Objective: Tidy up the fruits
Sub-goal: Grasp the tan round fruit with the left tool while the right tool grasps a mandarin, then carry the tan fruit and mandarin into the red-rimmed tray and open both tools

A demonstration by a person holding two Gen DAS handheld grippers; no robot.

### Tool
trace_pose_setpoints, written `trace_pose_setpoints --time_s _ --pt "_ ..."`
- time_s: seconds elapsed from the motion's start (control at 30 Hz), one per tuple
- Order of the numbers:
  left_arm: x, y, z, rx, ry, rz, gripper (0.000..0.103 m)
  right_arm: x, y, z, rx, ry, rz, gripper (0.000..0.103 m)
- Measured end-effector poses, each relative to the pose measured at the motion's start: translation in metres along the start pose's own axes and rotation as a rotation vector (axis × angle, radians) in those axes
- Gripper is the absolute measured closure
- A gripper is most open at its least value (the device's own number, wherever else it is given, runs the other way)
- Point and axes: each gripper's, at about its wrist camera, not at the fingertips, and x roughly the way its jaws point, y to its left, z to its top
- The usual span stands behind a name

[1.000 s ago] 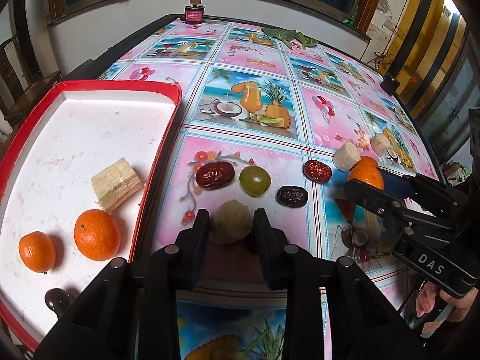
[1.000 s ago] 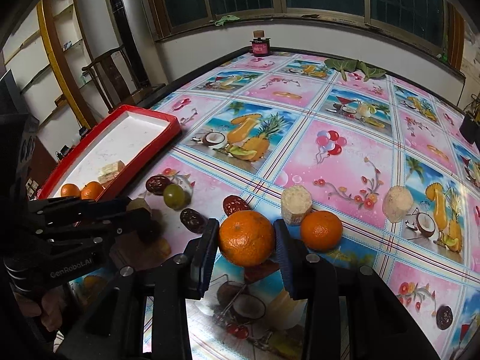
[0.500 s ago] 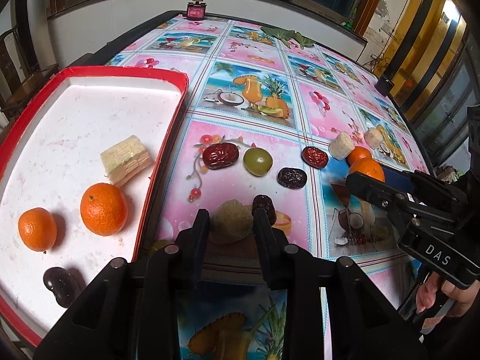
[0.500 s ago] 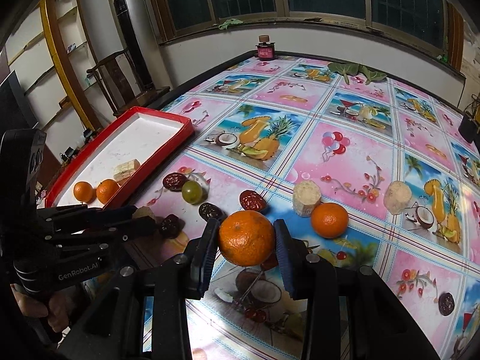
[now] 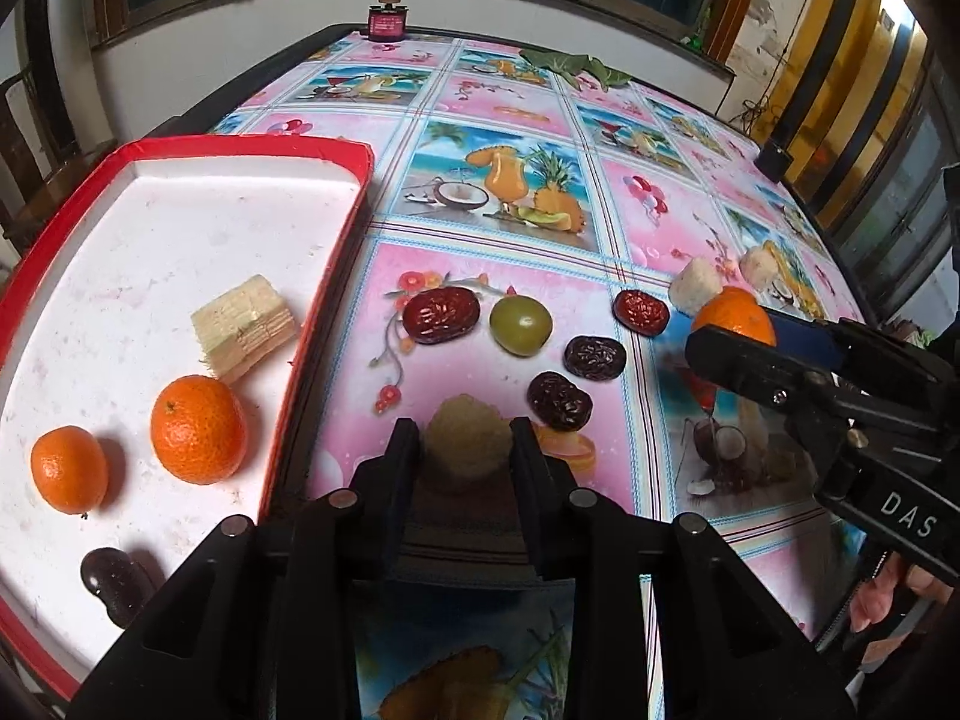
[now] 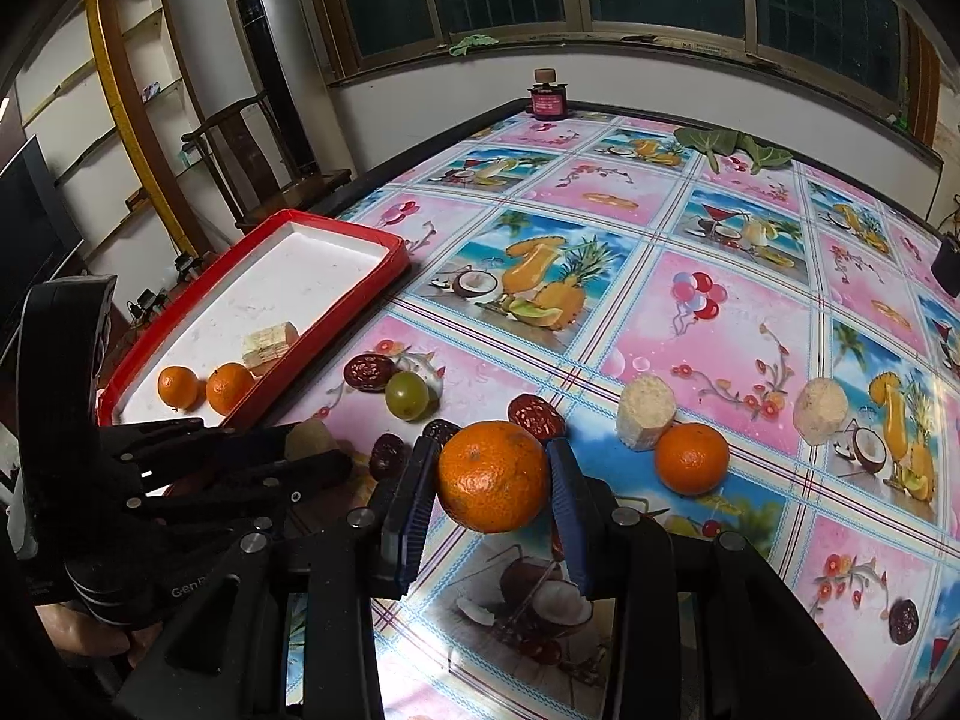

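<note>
My left gripper [image 5: 463, 441] is shut on a pale beige fruit chunk [image 5: 465, 438] and holds it above the table, just right of the red tray [image 5: 336, 240]. My right gripper [image 6: 491, 480] is shut on an orange [image 6: 492, 476] and holds it above the table. The tray holds two oranges [image 5: 198, 429], a layered pale block [image 5: 243, 327] and a dark date [image 5: 114, 579]. On the cloth lie several dates [image 5: 441, 315], a green fruit [image 5: 519, 324], two pale chunks [image 6: 645, 411] and another orange [image 6: 691, 458].
A small maroon jar [image 6: 547, 96] stands at the table's far edge, with green leaves [image 6: 729, 147] to its right. A dark box [image 6: 948, 264] sits at the right edge. A chair and a tall fan [image 6: 270, 78] stand beyond the left side.
Both grippers have risen and drawn back from the table with their loads. The left one has drifted toward the tray. A dark date that the left gripper hid now shows.
</note>
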Motion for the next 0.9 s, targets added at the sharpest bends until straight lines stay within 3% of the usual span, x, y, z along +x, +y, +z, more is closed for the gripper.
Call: trace_pose_setpoints --time_s 0.5,0.9 --pt "-0.055 0.021 0.010 -0.035 -0.106 0.021 0.075 -0.004 0.024 0.020 -0.018 -0.031 0.092 0.066" --pt "-0.079 0.077 0.007 -0.128 -0.147 0.083 0.075 0.004 0.057 0.035 -0.057 -0.034 0.180 0.066"
